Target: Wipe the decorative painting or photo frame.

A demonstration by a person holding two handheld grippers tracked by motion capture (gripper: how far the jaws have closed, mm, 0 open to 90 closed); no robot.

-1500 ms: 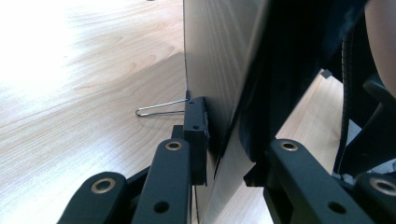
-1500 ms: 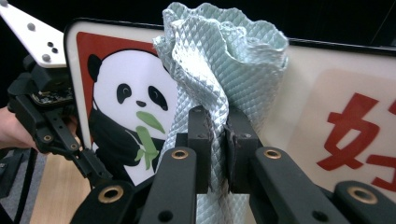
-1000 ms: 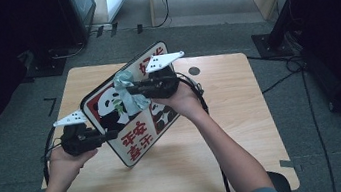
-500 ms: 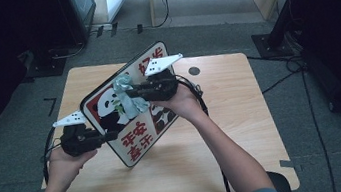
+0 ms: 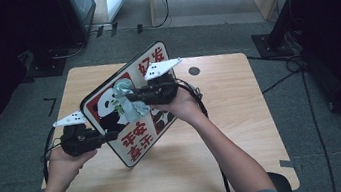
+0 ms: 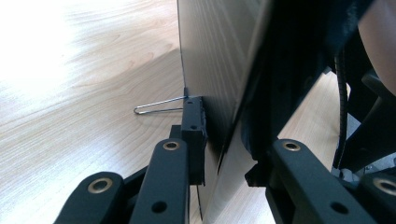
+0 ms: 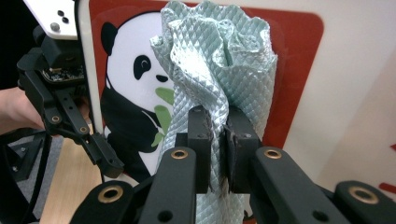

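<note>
In the high view, nearest the bottom edge, the person's two forearms rise into the frame, each hand around a gripper. The left gripper [image 5: 113, 134] sits at the left of centre, its jaws closed on the lower left edge of the panda sign [image 5: 136, 136], a white board with a red panel, pandas and red characters. The board stands tilted on one edge on the wooden table [image 5: 245, 136], running from the lower middle of the frame up toward the upper middle.

In the left gripper view, the left gripper [image 6: 224, 149] has the thin edge of the sign [image 6: 210, 70] clamped between its two black jaws at the bottom centre; the board runs away up the frame, with the table [image 6: 84, 93] spread over the left half. A bent wire [image 6: 156, 106] sticks out to the left from the left jaw's tip.

Farther up in the high view, the right gripper [image 5: 126, 102] points left across the sign's face and pinches a pale green cloth [image 5: 128, 107] against the panda picture.

In the right gripper view, the right gripper [image 7: 219, 149] is clamped tight on the cloth [image 7: 219, 60], whose quilted folds bunch upward above the jaws at centre frame and lie against the sign [image 7: 303, 70]. Beyond, at the left edge, the left gripper [image 7: 109, 161] holds the sign's border.
</note>
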